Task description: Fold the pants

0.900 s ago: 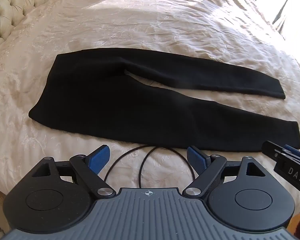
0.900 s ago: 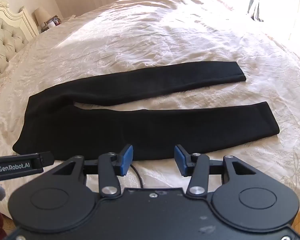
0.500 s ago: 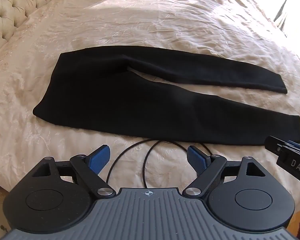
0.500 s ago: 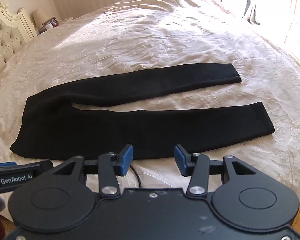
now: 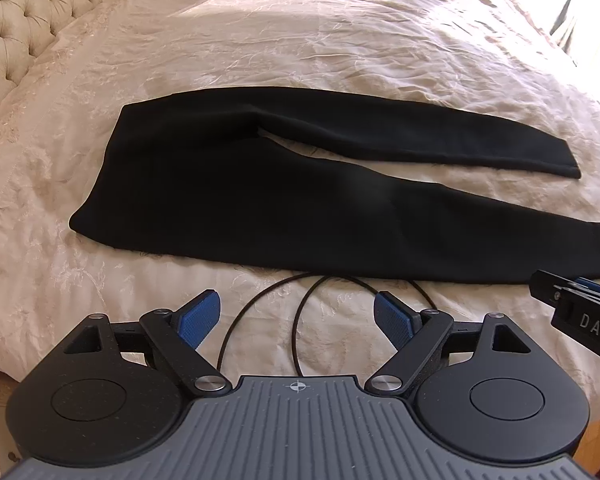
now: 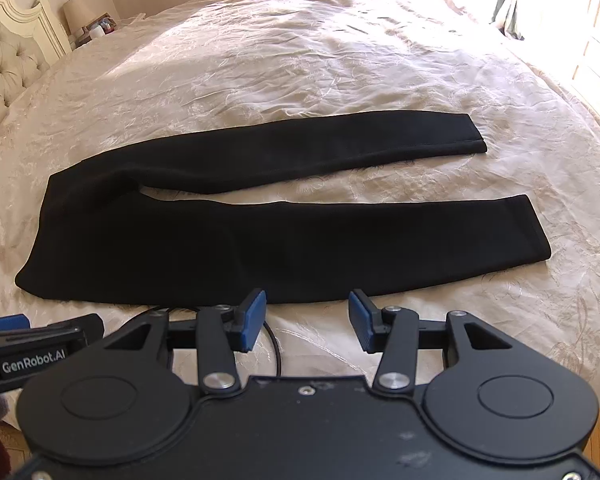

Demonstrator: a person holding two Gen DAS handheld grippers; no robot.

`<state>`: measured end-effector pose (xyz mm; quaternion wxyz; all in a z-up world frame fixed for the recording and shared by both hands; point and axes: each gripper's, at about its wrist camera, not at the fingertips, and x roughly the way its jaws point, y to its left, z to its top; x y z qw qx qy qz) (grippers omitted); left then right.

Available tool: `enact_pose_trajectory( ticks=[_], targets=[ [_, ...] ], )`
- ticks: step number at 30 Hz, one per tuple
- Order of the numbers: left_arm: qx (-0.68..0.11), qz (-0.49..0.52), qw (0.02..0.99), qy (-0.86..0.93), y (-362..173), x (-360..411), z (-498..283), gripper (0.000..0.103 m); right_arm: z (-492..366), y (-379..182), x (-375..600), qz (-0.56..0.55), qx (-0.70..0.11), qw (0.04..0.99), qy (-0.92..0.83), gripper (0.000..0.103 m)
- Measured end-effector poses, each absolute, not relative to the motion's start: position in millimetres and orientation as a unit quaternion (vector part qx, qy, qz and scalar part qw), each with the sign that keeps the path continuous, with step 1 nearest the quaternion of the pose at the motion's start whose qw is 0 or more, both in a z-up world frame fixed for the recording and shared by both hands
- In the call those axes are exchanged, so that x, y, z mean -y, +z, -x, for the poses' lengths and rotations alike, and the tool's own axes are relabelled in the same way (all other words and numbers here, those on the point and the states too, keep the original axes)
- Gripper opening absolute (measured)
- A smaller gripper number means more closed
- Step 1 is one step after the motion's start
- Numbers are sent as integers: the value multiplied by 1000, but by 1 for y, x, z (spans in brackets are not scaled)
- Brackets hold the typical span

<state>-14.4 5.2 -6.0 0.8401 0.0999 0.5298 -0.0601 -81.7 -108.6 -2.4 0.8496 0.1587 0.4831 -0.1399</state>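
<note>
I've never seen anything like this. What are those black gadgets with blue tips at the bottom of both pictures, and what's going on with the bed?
Those are two hand-held tongs, one in each of a person's hands; no robot is here. Each carries a wide-angle camera looking along its blue fingers. One picture is from the left tongs, the other from the right tongs. Each also catches the other tongs at its edge. Black pants lie flat on a cream bedspread, waist toward the headboard, legs slightly apart. A thin black cable loops on the bedspread near the left tongs. Both tongs stand open and hold nothing; folding has not begun.
</note>
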Motion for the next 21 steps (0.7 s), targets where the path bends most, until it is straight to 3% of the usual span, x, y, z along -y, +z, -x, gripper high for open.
enact_pose_trajectory(
  ticks=[21],
  targets=[
    [-538, -103, 835, -58, -10, -3, 17, 84, 79, -6, 110, -154, -491, 847, -132, 49]
  ],
)
